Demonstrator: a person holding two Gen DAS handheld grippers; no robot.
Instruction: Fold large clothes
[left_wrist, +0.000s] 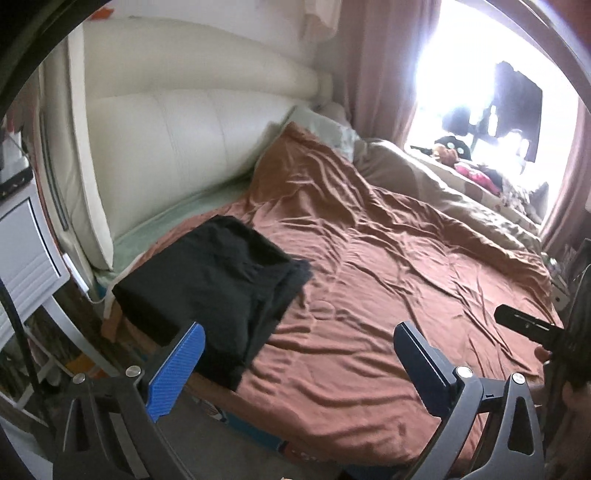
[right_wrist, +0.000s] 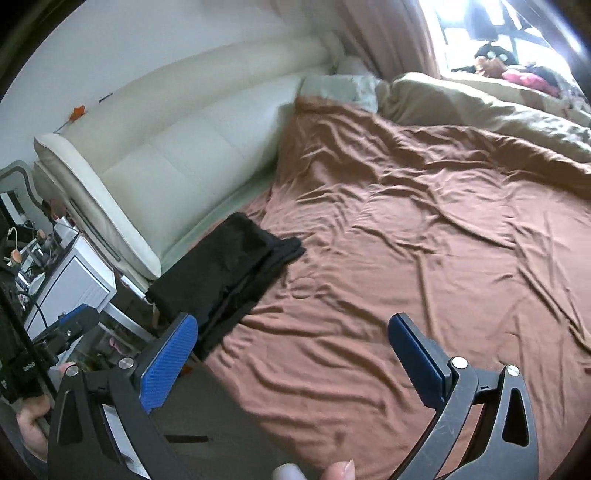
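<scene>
A black garment lies folded into a thick, roughly rectangular stack at the near left corner of the bed, on the rumpled rust-brown sheet, its layered edges stepping out on the right side and its near end drooping over the bed's edge. The left gripper and right gripper both hang above the bed, jaws spread wide, nothing between them.

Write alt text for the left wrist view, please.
A folded black garment lies near the corner of a bed with a wrinkled rust-brown cover, beside a cream padded headboard. The left claw stands open and empty in the foreground.
</scene>
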